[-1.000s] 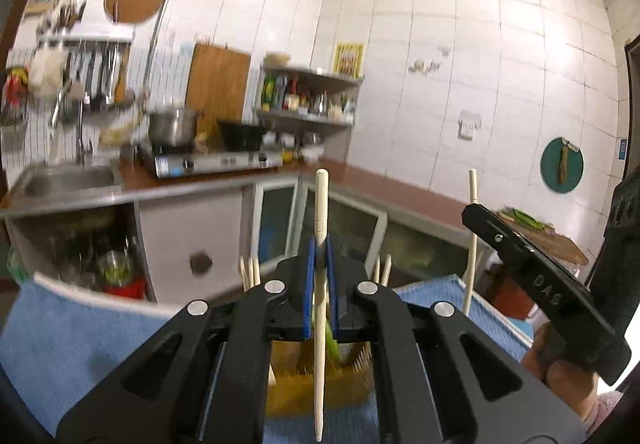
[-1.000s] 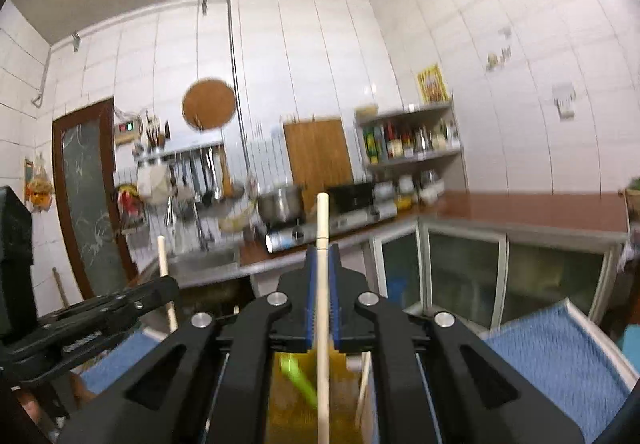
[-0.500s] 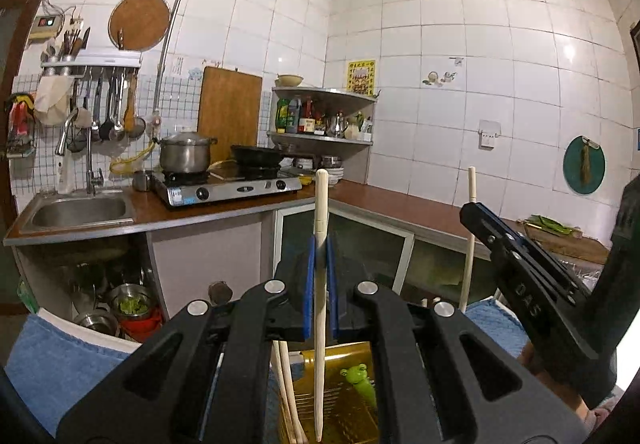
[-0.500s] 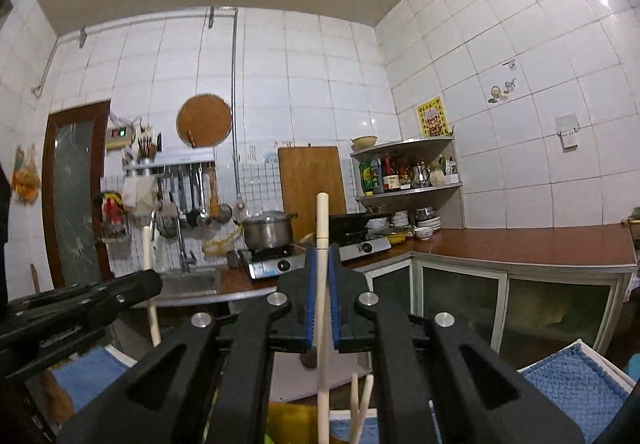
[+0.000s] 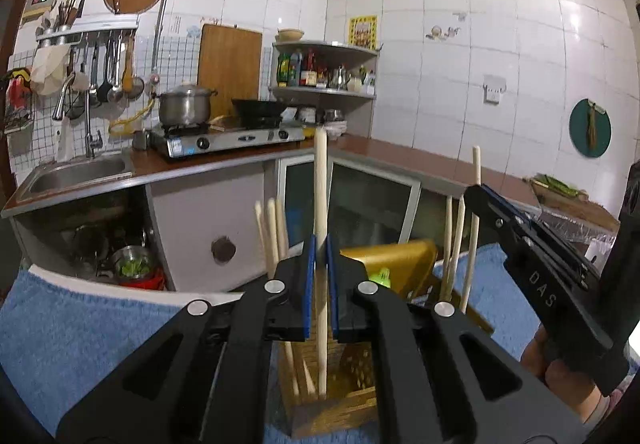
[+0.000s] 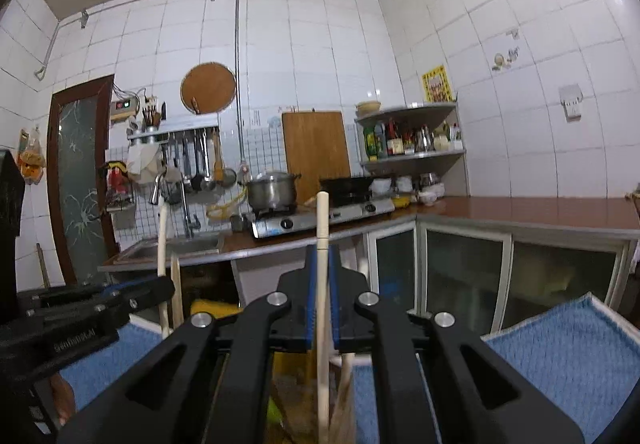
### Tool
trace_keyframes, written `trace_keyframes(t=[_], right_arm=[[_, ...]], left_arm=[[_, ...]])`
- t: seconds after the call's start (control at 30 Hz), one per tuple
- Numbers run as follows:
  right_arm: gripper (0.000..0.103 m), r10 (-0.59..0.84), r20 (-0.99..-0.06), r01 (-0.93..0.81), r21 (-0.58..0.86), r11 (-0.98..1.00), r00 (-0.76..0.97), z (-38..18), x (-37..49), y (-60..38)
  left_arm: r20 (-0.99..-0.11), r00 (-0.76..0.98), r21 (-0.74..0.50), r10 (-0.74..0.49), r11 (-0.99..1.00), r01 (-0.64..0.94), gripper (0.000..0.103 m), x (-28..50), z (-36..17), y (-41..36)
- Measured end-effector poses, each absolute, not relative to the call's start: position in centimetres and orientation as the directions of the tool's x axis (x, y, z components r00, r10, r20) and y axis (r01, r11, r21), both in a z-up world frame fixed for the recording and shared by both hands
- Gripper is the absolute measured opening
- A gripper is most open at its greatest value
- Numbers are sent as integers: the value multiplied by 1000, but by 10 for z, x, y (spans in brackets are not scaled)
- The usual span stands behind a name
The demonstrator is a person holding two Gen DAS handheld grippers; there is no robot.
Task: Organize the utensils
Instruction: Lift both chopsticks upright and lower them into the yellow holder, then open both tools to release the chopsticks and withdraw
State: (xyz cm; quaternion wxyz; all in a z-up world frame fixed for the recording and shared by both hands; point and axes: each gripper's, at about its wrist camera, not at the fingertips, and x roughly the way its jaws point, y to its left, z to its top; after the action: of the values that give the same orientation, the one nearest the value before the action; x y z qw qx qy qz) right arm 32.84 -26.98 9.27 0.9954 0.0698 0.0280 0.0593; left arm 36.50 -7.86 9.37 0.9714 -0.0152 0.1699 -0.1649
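- One pale wooden chopstick point(image 5: 320, 180) is clamped upright between the blue pads of the left gripper point(image 5: 320, 284), its lower end reaching into the yellow slotted holder point(image 5: 384, 256).
- A second chopstick point(image 6: 322, 228) is pinched the same way by the right gripper point(image 6: 322, 308), its lower end hidden among the sticks below.
- Several chopsticks point(image 5: 272, 232) are already stood in the holder, which is set on a blue towel point(image 5: 80, 324).
- The task is judged well advanced: the two held sticks are not yet released.
- Whether other utensils are left to sort cannot be told.
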Motion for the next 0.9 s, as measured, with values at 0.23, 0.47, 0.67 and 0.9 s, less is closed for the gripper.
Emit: trace_keyframes(t=[0.23,0.47,0.67,0.9], right_arm=[[7,124,-146,-104,138,985,981,67,324,-272],[8,124,-266,-83,160,984,956,73,300,-284],[51,120,-398,-72,131,989,909,67,256,-286],[51,120,-545,-66,118,991,830,34,198,-275]], left_arm=[[-406,855,-117,-323,946,302,15,367,84,-70],[-450,849,-124,-278,960,249,76,337,98,-52],[-542,810,-79,-224,973,216,91,299,91,-34],[-631,751,-100,-196,980,173,94,244,49,-5]])
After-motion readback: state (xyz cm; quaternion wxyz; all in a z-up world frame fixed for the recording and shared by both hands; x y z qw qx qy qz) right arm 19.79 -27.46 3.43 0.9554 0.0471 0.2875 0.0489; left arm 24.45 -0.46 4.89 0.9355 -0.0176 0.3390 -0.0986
